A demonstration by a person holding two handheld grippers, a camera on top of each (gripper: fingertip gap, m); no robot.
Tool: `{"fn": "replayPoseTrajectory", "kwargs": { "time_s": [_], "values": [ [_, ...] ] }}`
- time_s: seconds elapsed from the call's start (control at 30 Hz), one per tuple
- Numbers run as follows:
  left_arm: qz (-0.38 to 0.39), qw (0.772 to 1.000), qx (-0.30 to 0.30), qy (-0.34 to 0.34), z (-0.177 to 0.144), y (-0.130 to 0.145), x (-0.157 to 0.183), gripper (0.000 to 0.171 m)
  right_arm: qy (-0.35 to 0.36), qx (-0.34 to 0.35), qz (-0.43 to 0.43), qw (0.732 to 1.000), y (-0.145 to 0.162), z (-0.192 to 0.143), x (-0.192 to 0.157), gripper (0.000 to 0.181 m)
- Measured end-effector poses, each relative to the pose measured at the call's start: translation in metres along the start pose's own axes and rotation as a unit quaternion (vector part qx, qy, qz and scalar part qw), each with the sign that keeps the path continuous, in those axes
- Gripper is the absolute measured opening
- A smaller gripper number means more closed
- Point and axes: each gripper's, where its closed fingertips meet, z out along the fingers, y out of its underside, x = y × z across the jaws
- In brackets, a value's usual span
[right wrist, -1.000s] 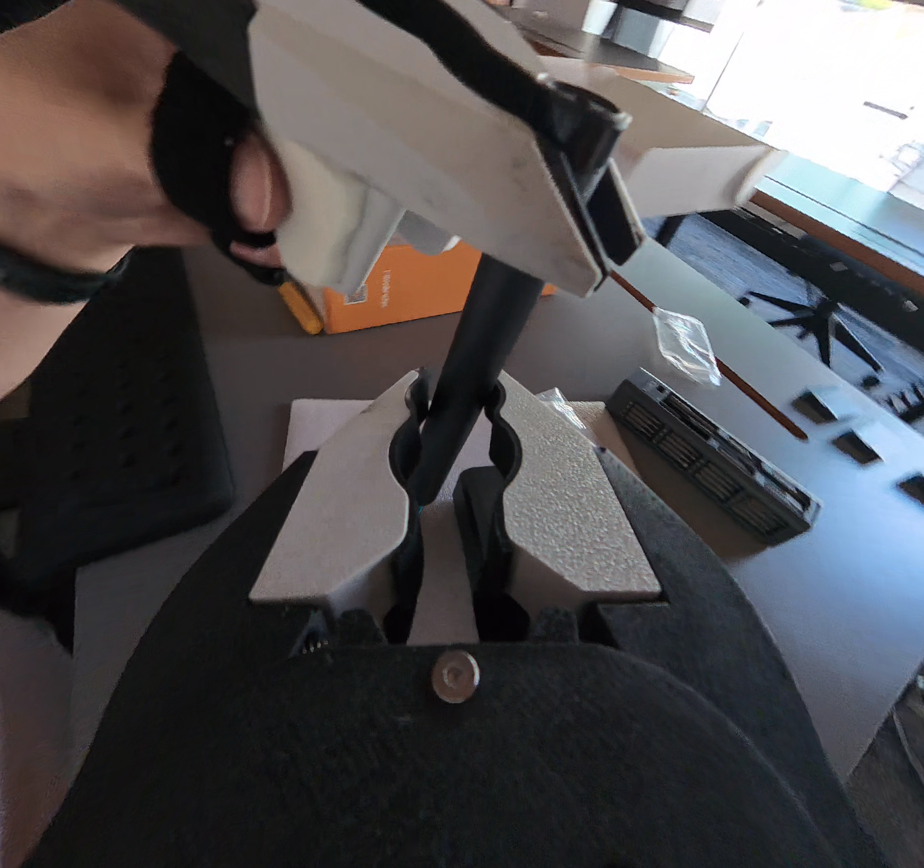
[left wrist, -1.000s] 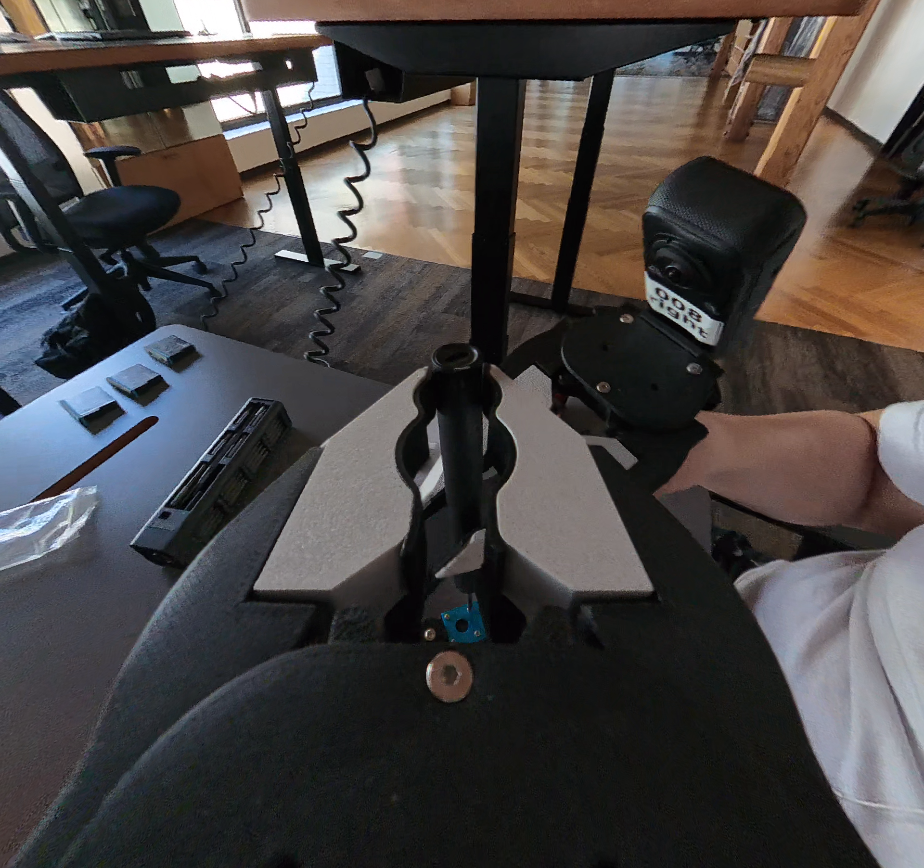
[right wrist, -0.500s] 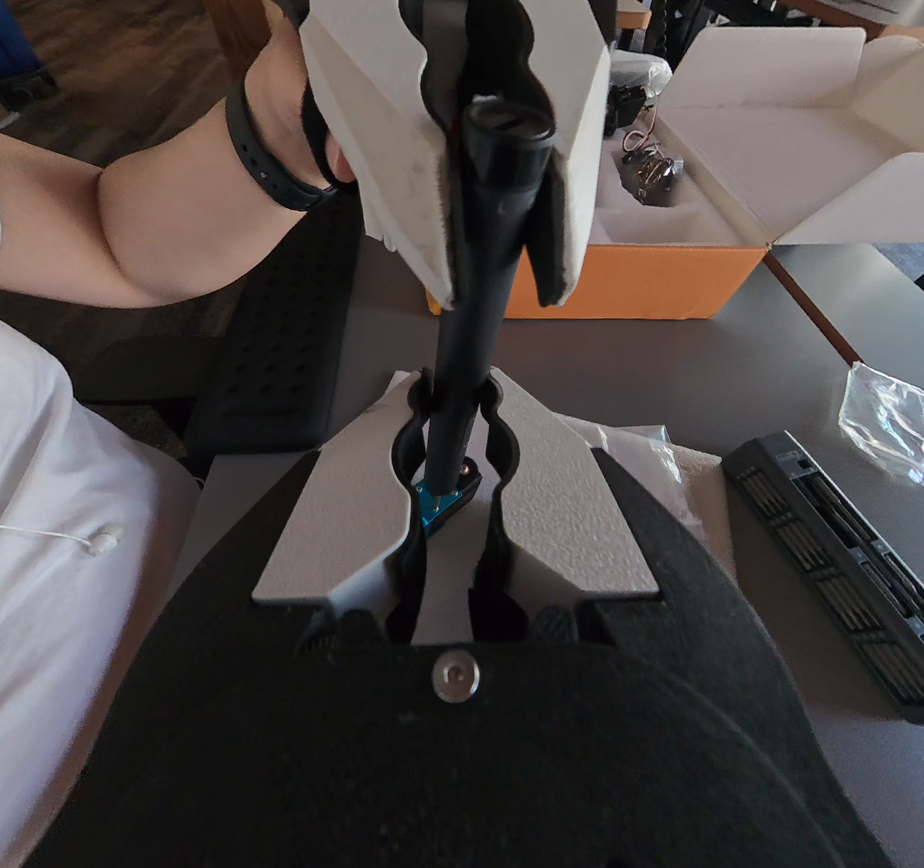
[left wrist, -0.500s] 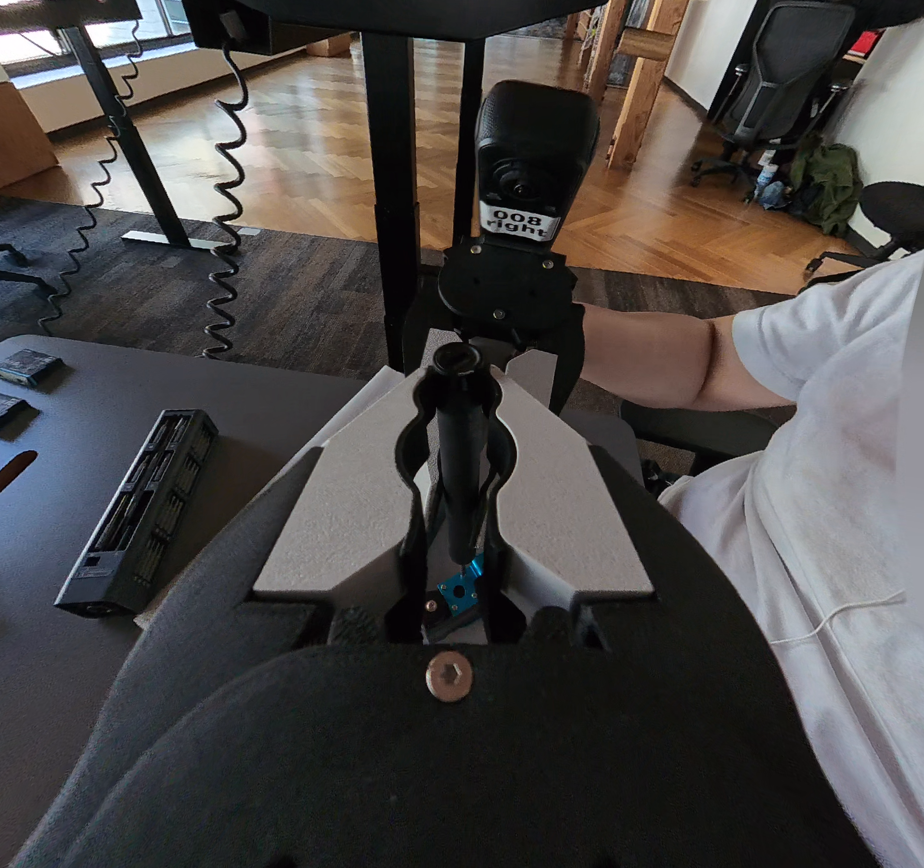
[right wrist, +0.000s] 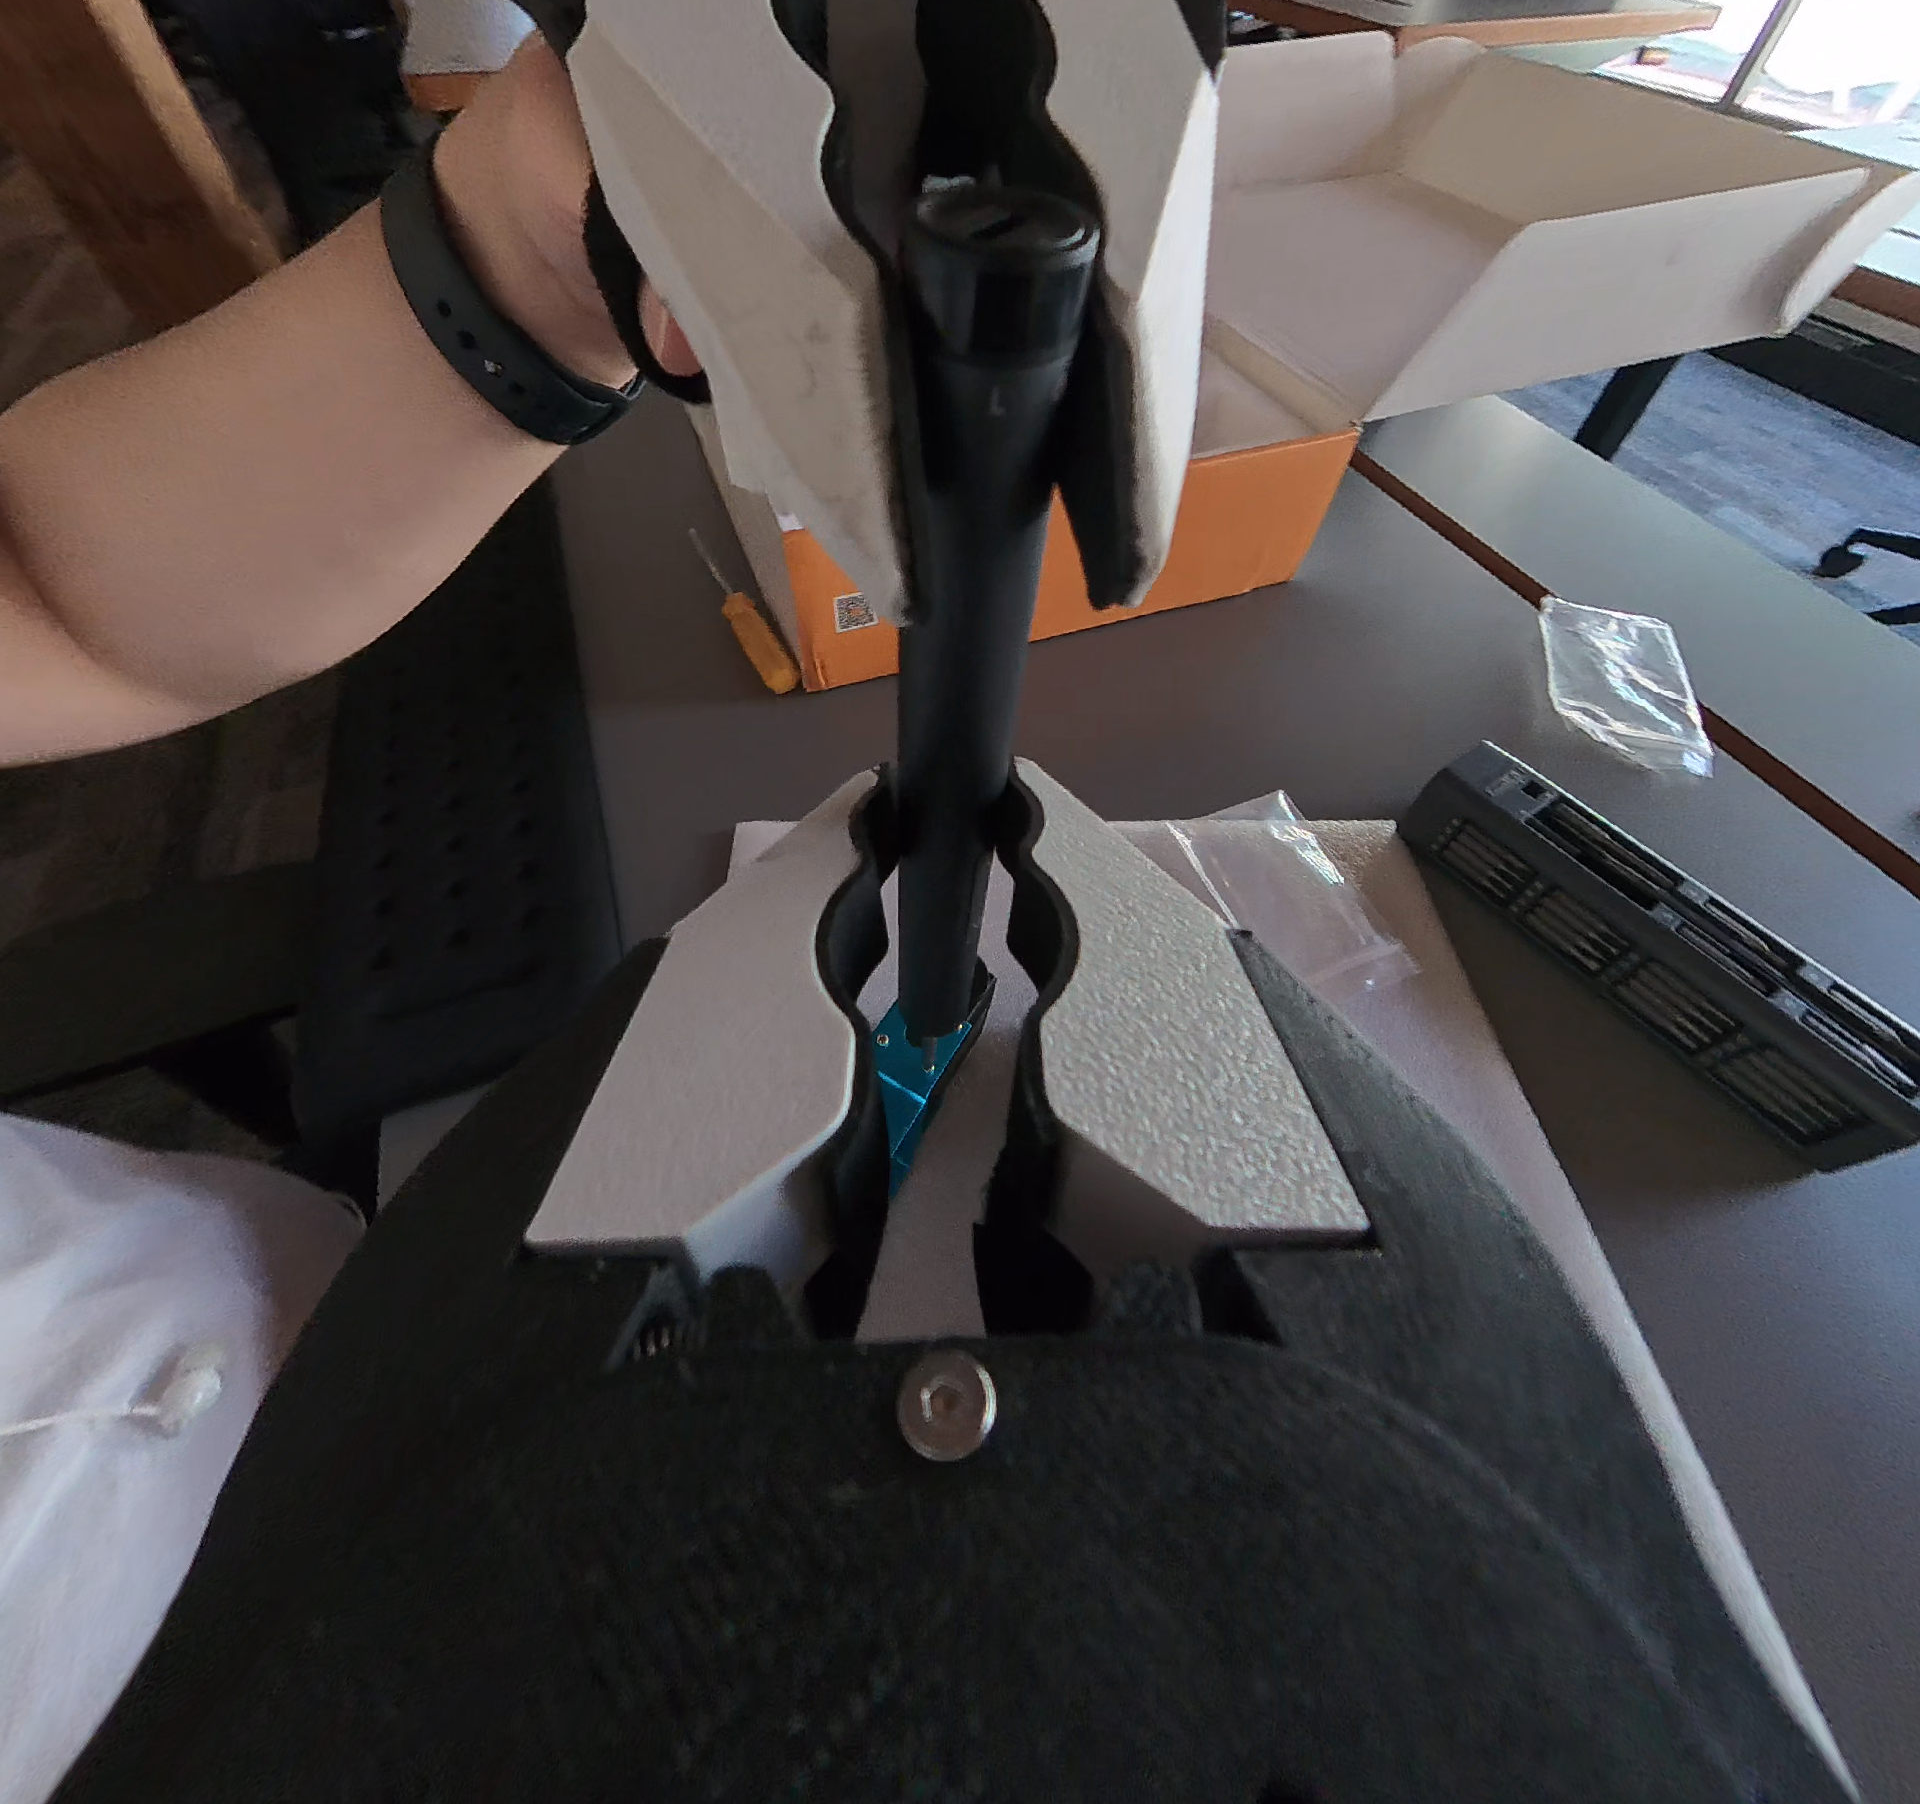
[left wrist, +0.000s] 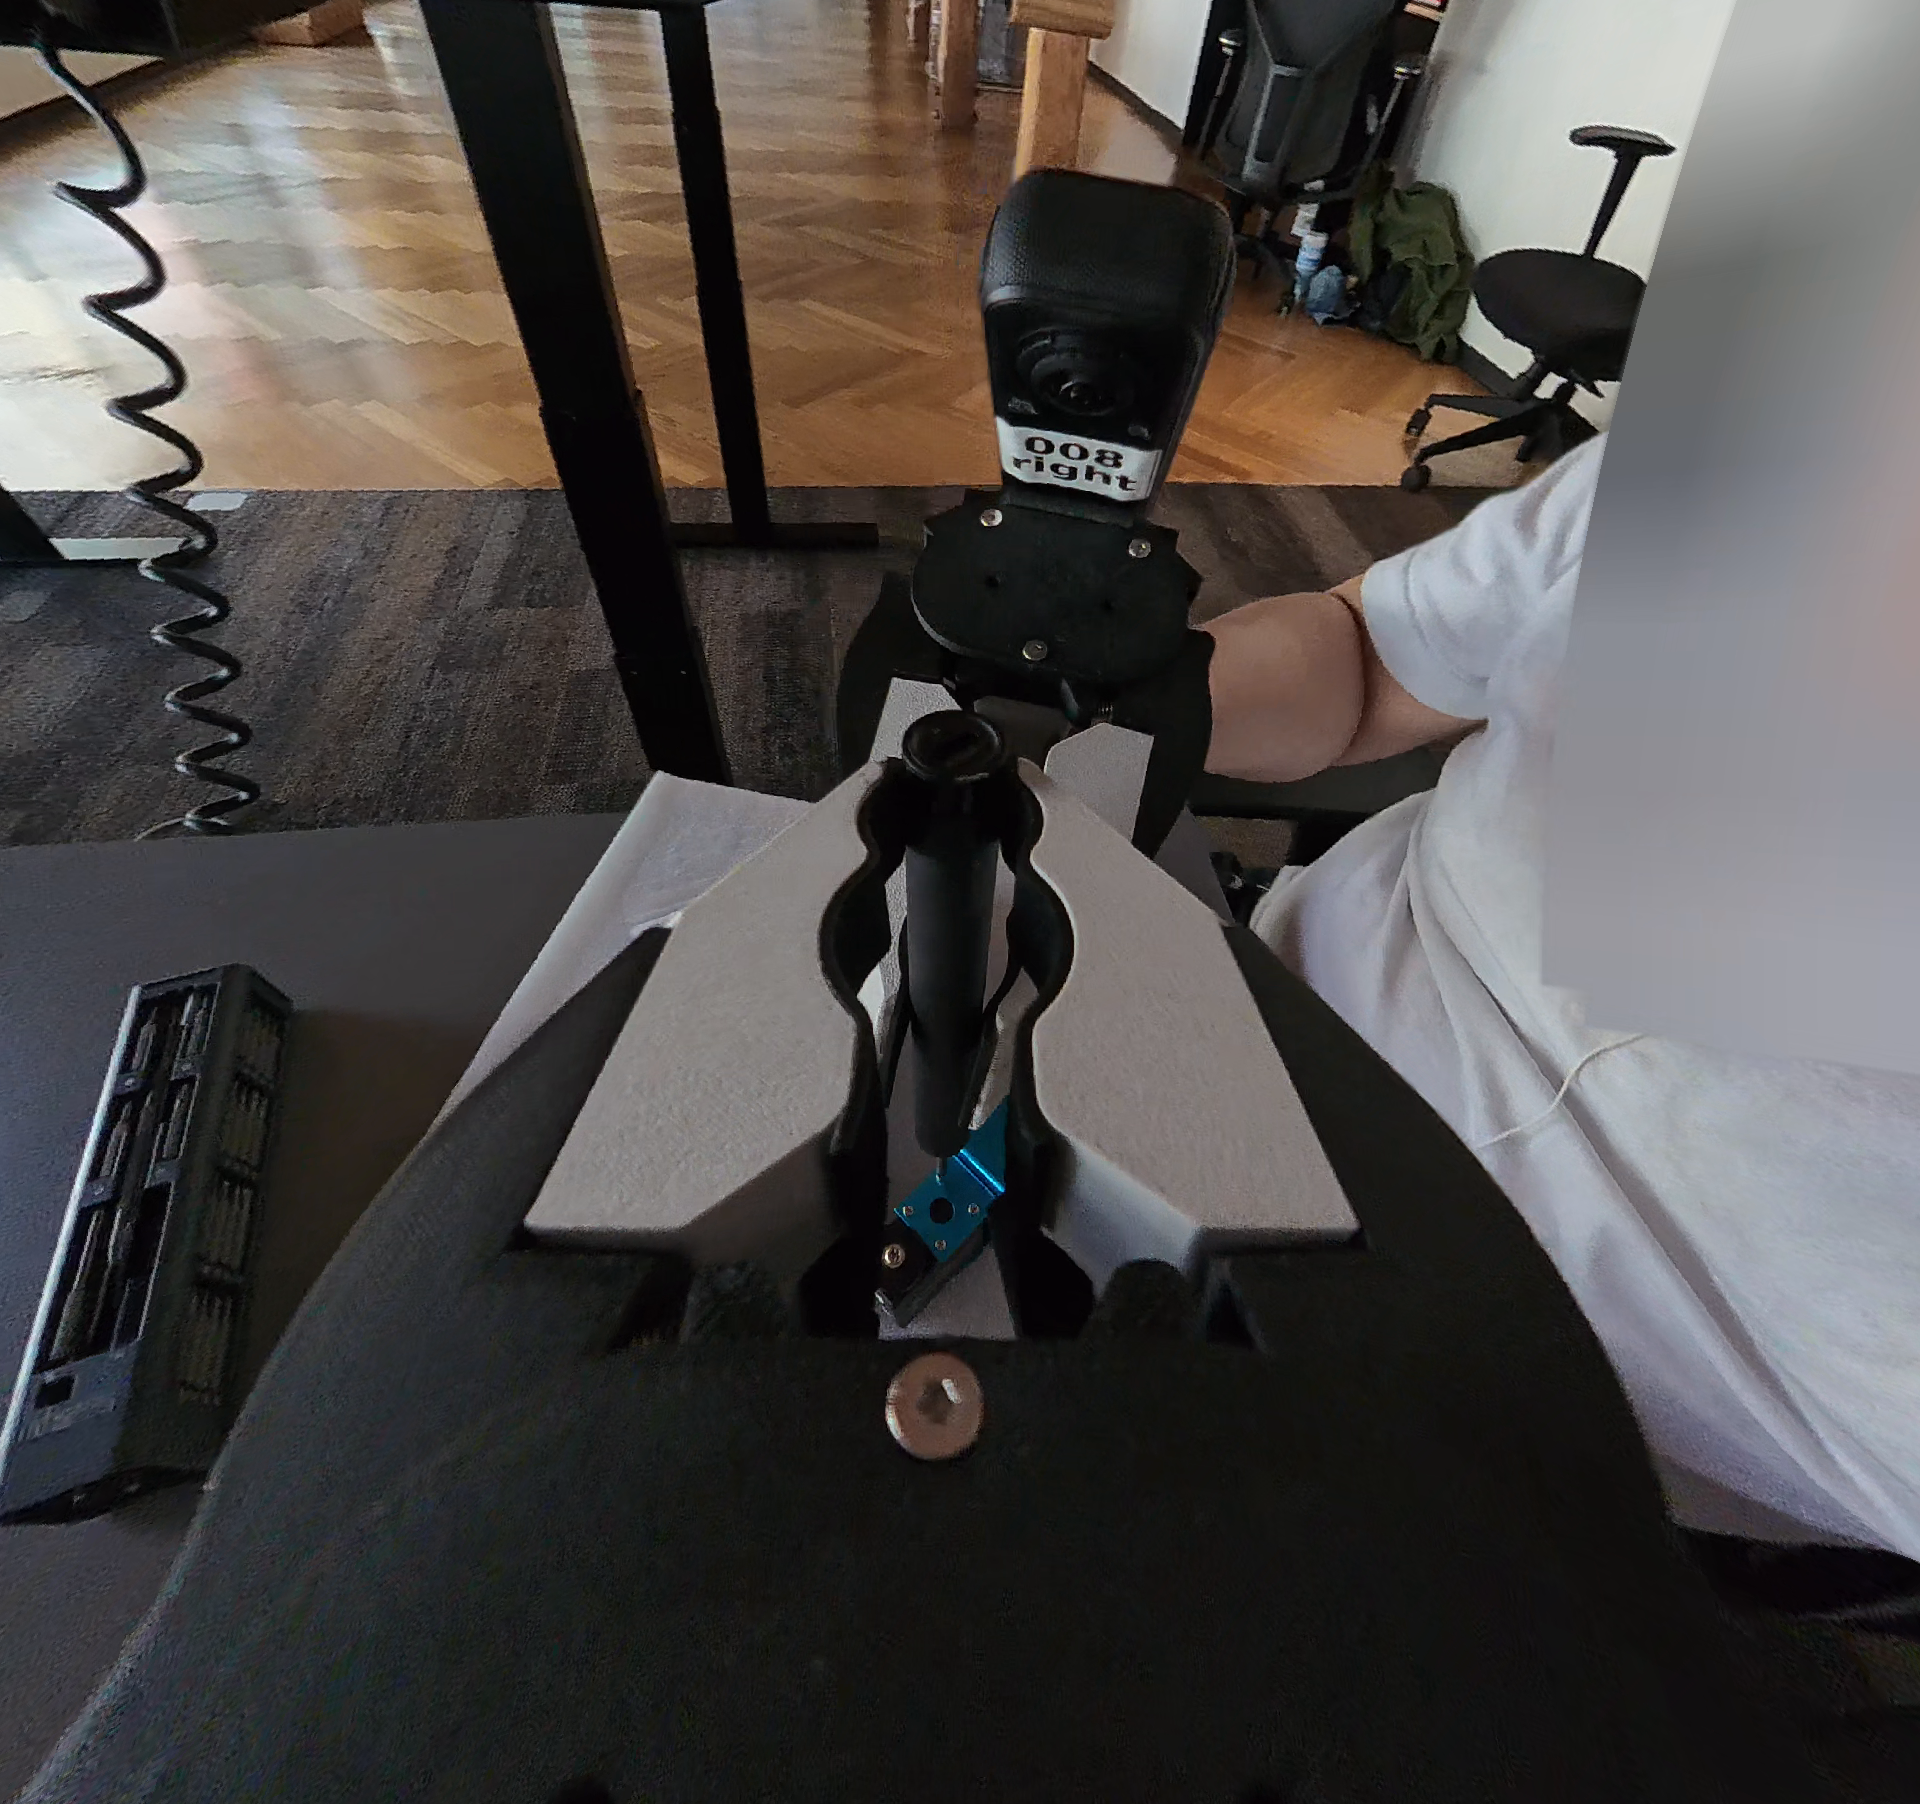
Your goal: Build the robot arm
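Jaws of the left gripper (left wrist: 951,788) clamped a black screwdriver (right wrist: 966,674) upright, its tip touching the blue block (right wrist: 902,1089) pinched by the right gripper (right wrist: 945,798).

So the small metal block (right wrist: 914,1079) sits on the foam sheet (right wrist: 1340,881) on the desk (right wrist: 1195,715), screwdriver (right wrist: 961,694) standing on top of it. Right of the block is the bit case (right wrist: 1662,965), with a plastic bag (right wrist: 1621,679) beyond that. Behind the block there's an open box (right wrist: 1247,507), a small screwdriver (right wrist: 753,637) at its left.
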Motion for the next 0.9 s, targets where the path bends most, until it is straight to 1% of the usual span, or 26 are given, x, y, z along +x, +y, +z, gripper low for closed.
{"fn": "replayPoseTrajectory", "kwargs": {
  "time_s": [0.17, 0.37, 0.43, 0.57, 0.7, 0.77, 0.9],
  "values": [
    [0.009, 0.998, -0.009, 0.062, 0.002, 0.000, 0.002, 0.016, 0.058, 0.007, 0.021, 0.998, 0.000, -0.002, 0.005, 0.018],
    [0.015, 0.991, 0.007, 0.135, 0.000, -0.001, 0.008, 0.017, 0.120, 0.014, 0.029, 0.992, 0.000, -0.002, 0.006, 0.019],
    [0.017, 0.990, 0.012, 0.136, -0.001, -0.001, 0.008, 0.017, 0.112, 0.016, 0.033, 0.993, 0.000, -0.002, 0.006, 0.019],
    [0.020, 0.994, 0.010, 0.111, -0.002, -0.001, 0.006, 0.016, 0.078, 0.015, 0.036, 0.996, -0.001, 0.000, 0.004, 0.018],
    [0.028, 0.994, 0.009, 0.102, -0.004, 0.000, 0.008, 0.016, 0.022, 0.009, -0.025, 0.999, -0.003, -0.001, -0.003, 0.021],
    [0.022, 0.994, 0.012, 0.103, -0.005, 0.000, 0.009, 0.016, 0.006, 0.027, -0.039, 0.999, -0.007, -0.003, -0.002, 0.021],
    [0.001, 0.995, 0.020, 0.097, -0.007, 0.000, 0.008, 0.018, -0.035, 0.048, -0.003, 0.998, -0.008, -0.002, -0.004, 0.017]
  ]
}}
